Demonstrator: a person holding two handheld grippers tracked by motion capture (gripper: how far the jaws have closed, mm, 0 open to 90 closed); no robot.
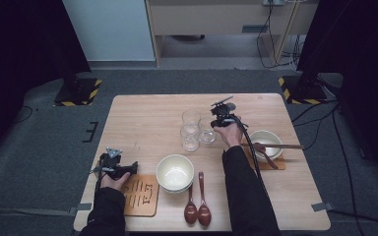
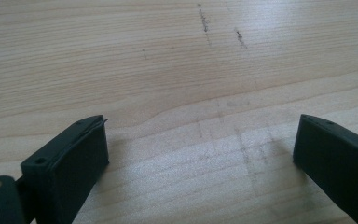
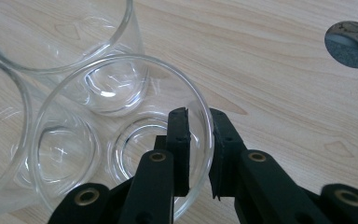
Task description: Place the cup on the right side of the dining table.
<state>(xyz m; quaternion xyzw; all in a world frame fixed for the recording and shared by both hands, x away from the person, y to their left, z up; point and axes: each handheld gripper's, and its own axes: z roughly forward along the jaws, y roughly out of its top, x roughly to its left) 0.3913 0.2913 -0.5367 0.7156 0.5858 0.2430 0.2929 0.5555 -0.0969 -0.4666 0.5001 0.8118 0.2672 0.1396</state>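
While nearly closed, right tool [image 3: 199, 140] pinches glass [image 3: 121, 135]

The high view looks forward and down from above the person's side, taking in the whole wooden surface [image 1: 142, 118]. The left gripper view sits close over bare wood, facing along its jaws. The right gripper view sits close to three drinking glasses [image 3: 121, 140], also seen mid-surface from above.
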